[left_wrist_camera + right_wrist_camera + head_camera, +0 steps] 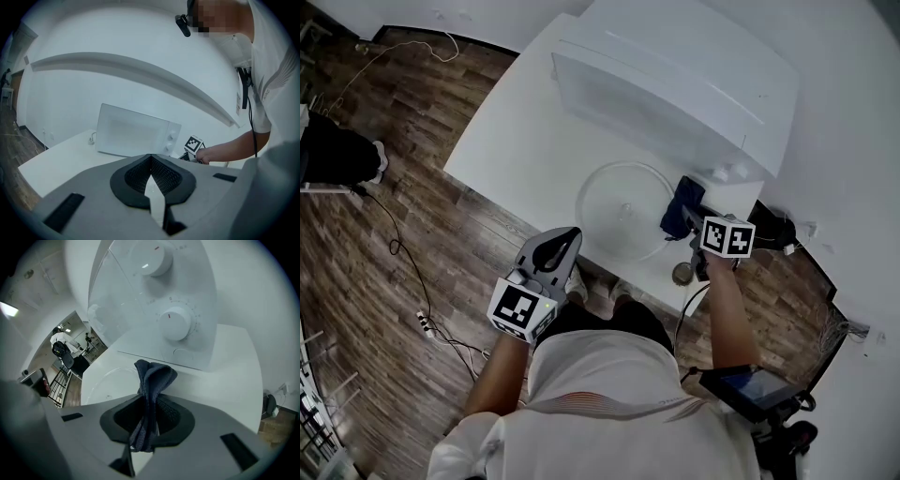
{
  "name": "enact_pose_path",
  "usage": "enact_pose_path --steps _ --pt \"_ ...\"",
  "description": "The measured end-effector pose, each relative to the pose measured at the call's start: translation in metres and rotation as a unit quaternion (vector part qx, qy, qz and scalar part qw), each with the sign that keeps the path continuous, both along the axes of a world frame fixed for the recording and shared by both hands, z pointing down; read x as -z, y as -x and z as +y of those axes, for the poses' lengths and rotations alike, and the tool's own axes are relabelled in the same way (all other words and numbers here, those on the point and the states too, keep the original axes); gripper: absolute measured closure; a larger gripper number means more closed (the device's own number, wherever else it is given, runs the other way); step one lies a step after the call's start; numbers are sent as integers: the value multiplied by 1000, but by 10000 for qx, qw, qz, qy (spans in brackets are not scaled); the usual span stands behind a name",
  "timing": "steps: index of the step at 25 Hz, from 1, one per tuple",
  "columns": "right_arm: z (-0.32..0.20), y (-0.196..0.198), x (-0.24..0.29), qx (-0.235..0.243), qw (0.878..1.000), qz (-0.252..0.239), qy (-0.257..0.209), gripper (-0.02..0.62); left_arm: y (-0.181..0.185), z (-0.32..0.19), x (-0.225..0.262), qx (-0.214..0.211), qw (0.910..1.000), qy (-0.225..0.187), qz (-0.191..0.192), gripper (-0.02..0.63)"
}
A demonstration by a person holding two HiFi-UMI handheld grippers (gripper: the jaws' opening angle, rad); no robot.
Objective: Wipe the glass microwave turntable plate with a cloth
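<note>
The clear glass turntable plate (623, 208) lies flat on the white table (516, 150), in front of the white microwave (675, 75). My right gripper (686, 214) is at the plate's right rim, shut on a dark blue cloth (684, 197). In the right gripper view the cloth (152, 378) stands bunched up between the jaws of the right gripper (149, 404), with the plate (110, 380) just beyond to the left and the microwave's knobs (176, 322) behind. My left gripper (565, 242) hovers at the table's near edge, off the plate. Its jaws (150, 159) meet at the tips with nothing between them.
A small round tin (682, 274) sits at the table's near right corner. Cables and a power strip (422, 321) lie on the wood floor to the left. A black bag (773, 230) lies on the floor to the right of the table. The wall runs behind the microwave (133, 131).
</note>
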State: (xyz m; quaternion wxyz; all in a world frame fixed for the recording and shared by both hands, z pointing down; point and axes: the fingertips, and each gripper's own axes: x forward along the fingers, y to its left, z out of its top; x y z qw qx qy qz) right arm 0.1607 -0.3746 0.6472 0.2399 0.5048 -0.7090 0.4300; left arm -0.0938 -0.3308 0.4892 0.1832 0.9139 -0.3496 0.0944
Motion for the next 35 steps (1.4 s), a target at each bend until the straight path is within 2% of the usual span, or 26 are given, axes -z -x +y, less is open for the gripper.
enact_pose_path --steps 3,5,7,9,11,12,15,21,23,27,31,35 --pt "7 14 16 27 9992 -282 -280 533 2 4 -2 -21 10000 -6 -9 595" --pt "5 33 51 124 9944 -606 -862 534 4 6 -1 -3 10000 -14 -24 595" --pt "1 54 96 252 9813 -1006 -1624 534 5 6 0 39 10000 -9 -52 595" --pt "2 79 140 466 9622 -1354 -2315 534 9 5 0 99 9999 4 -63 595" --pt "8 109 168 774 9458 -1613 -2711 534 15 6 -1 169 9998 5 -44 595" --pt "11 124 175 916 9406 -1741 -2768 534 18 6 -1 206 9998 5 -39 595" --pt "19 164 172 1214 9368 -2116 -2507 534 25 6 -2 315 9995 26 -54 595" --pt "33 217 134 1590 9401 -2312 -1934 534 35 10 -3 472 9988 70 -102 595" --pt "34 231 115 1646 9435 -2293 -1736 534 44 13 -9 525 9985 93 -127 595" --pt "38 247 63 1838 9579 -1924 -1078 534 54 15 -19 596 9979 188 -145 595" --pt "42 248 14 1692 9674 -1874 -171 534 57 18 -21 583 9979 229 -154 595" --pt "42 234 -4 1272 9733 -1903 167 534 57 20 -22 523 9982 265 -126 595"
